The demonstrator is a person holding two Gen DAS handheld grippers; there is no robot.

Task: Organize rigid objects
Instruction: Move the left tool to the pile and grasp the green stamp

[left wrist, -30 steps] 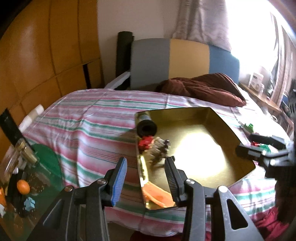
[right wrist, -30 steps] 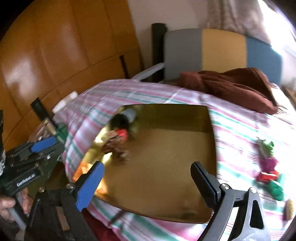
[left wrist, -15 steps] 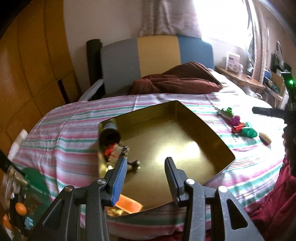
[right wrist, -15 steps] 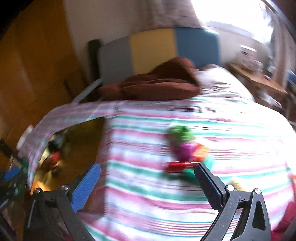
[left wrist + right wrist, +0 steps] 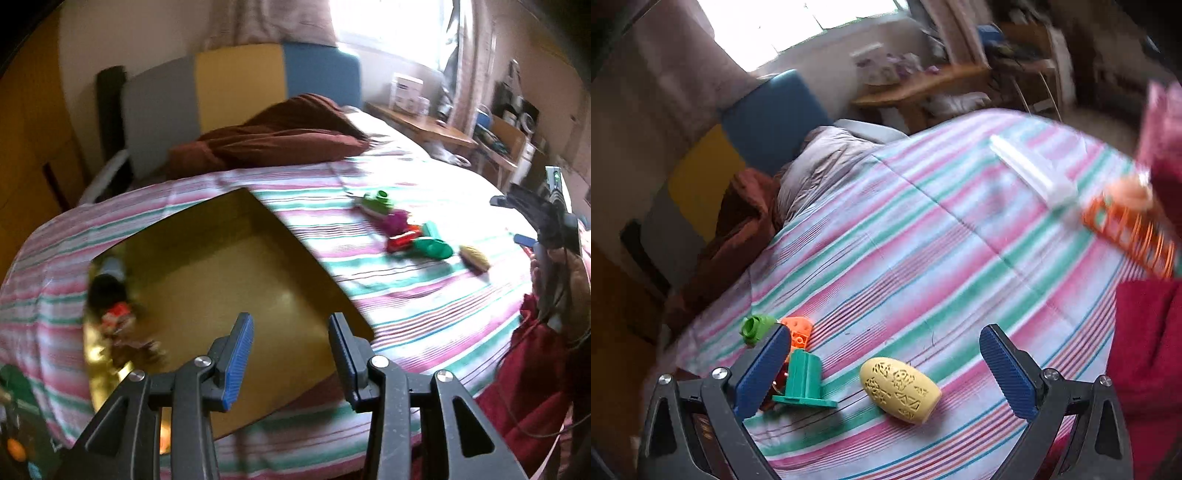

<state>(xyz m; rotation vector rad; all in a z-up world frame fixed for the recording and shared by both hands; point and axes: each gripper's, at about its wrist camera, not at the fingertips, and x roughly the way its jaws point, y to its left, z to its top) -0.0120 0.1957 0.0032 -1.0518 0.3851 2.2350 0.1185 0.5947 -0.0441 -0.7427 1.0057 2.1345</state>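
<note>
Right wrist view has the right tool (image 5: 882,363) at lower centre, its jaws just widened to full spread with nothing clamped; the yellow egg-shaped toy (image 5: 900,389) lies on the striped bedspread (image 5: 923,240) between them, untouched. A teal stand piece (image 5: 803,380) sits just beside the left finger, with an orange block (image 5: 799,332) and a green piece (image 5: 755,328) further up at lower left. Left wrist view shows the left tool (image 5: 290,349) at lower centre, jaws partly apart and empty, over the gold tray (image 5: 229,280), which holds blurred small items (image 5: 118,317) along its left wall.
</note>
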